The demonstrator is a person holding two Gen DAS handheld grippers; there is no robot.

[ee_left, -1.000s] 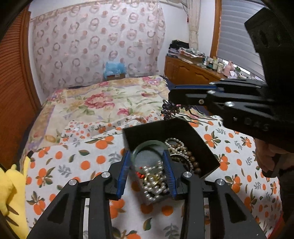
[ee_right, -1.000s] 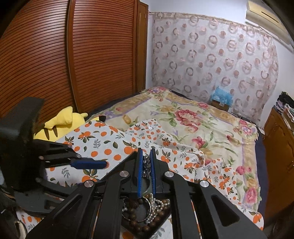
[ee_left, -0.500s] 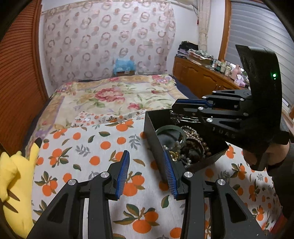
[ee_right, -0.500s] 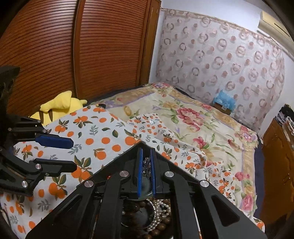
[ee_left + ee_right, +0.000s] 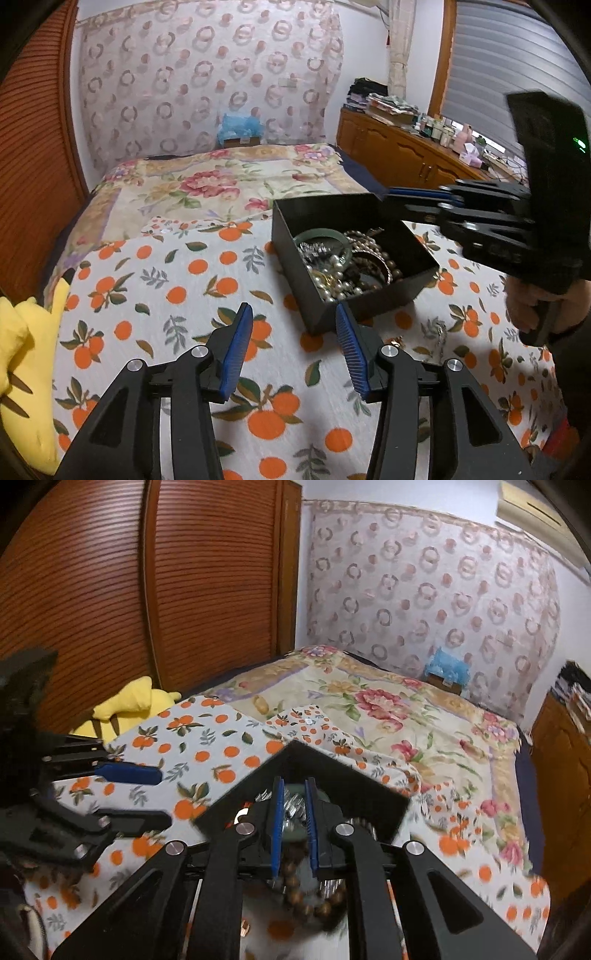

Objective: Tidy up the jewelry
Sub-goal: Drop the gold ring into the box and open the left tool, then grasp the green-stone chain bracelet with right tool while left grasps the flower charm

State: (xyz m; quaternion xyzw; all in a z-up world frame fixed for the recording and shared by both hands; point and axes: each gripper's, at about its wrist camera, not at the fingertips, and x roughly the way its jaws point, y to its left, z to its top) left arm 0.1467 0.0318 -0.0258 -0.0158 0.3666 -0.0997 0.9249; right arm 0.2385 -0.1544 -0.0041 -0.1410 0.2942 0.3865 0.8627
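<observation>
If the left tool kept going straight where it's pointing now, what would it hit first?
Most likely the orange-print bedspread: the left tool, its jaws opening with nothing between them, angles down at it. The black jewelry box sits just right of that line.

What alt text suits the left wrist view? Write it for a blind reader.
An open black box full of jewelry sits on an orange-print bedspread, just beyond the left hand-held gripper, whose jaws are opening with nothing between them. The right hand-held gripper reaches over the box's far corner from the right.
</observation>
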